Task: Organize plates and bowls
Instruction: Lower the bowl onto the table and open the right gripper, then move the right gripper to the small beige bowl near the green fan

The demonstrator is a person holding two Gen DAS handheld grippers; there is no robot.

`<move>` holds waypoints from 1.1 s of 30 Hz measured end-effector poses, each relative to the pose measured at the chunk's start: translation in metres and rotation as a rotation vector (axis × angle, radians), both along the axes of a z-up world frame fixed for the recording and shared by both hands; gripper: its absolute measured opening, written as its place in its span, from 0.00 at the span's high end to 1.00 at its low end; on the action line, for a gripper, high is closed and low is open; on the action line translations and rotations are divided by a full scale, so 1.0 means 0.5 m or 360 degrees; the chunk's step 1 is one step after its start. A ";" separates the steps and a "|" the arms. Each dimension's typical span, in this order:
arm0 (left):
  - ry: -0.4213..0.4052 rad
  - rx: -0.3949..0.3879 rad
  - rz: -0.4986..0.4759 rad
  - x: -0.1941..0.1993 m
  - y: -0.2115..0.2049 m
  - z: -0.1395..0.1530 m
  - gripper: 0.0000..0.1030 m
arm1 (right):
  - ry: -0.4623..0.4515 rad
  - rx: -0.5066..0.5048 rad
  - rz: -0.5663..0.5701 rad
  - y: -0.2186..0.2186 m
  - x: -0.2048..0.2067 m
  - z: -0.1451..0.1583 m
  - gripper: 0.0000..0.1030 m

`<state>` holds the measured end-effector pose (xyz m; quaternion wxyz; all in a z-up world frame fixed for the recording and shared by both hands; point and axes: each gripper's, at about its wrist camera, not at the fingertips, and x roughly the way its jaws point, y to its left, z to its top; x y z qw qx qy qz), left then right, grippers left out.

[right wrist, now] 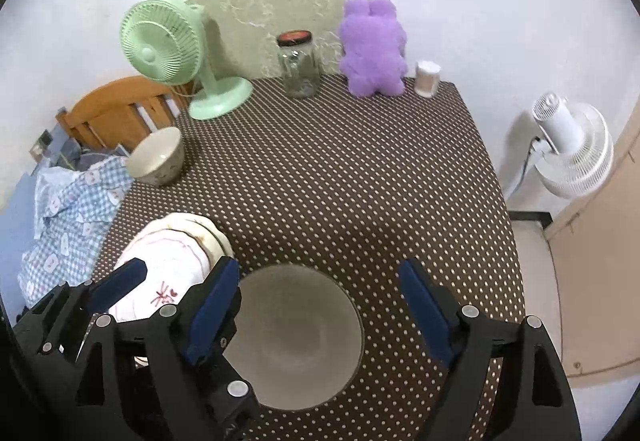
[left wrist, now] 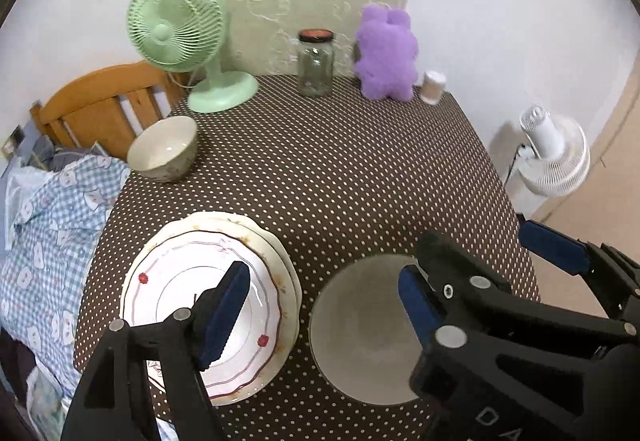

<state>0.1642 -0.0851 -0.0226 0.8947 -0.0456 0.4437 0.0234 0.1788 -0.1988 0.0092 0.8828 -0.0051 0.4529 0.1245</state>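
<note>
A wide grey bowl (left wrist: 360,329) (right wrist: 296,337) sits empty at the near edge of the dotted table (left wrist: 340,181). Left of it is a stack of white plates (left wrist: 172,281) (right wrist: 168,253), the top one rimmed in red. A cream bowl (left wrist: 164,153) (right wrist: 158,159) stands at the table's far left edge. My left gripper (left wrist: 322,269) hangs open above the table, one finger over the plates and the other over the grey bowl. My right gripper (right wrist: 318,264) is open over the grey bowl, holding nothing. Each view catches one finger of the other gripper at its side.
Along the back stand a green desk fan (left wrist: 176,25), a glass jar (left wrist: 316,61), a purple plush toy (left wrist: 384,53) and a small white container (left wrist: 432,87). A wooden chair (left wrist: 100,109) with blue checked cloth (left wrist: 52,233) is at left, a white floor fan (left wrist: 556,157) at right.
</note>
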 end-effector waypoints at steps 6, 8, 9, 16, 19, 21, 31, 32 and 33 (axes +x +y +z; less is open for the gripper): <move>-0.0014 0.0001 0.0104 0.009 0.036 0.014 0.22 | -0.0030 -0.0004 0.0046 0.021 0.015 0.021 0.18; -0.0013 0.0001 0.0123 0.015 0.049 0.013 0.21 | -0.0029 -0.0018 0.0052 0.032 0.022 0.024 0.18; -0.0014 -0.0002 0.0127 0.017 0.056 0.013 0.20 | -0.0028 -0.0021 0.0054 0.037 0.025 0.024 0.18; 0.0017 -0.0038 0.0098 0.048 0.138 0.006 0.20 | -0.0026 -0.0014 0.0019 0.096 0.047 0.023 0.18; 0.0032 -0.0044 0.0070 0.066 0.182 0.008 0.20 | -0.0010 0.0024 -0.0052 0.129 0.060 0.022 0.18; 0.0035 -0.0024 0.0058 0.076 0.205 0.008 0.20 | -0.0011 0.0025 -0.0078 0.153 0.068 0.022 0.18; 0.0053 0.0002 -0.0007 0.141 0.343 -0.009 0.20 | 0.0008 -0.0005 -0.0202 0.288 0.121 0.011 0.18; 0.0052 0.0003 -0.0014 0.145 0.355 -0.009 0.20 | 0.0007 -0.0005 -0.0210 0.300 0.126 0.010 0.18; 0.0049 0.0008 -0.0019 0.149 0.365 -0.010 0.20 | 0.0007 -0.0007 -0.0217 0.313 0.129 0.010 0.18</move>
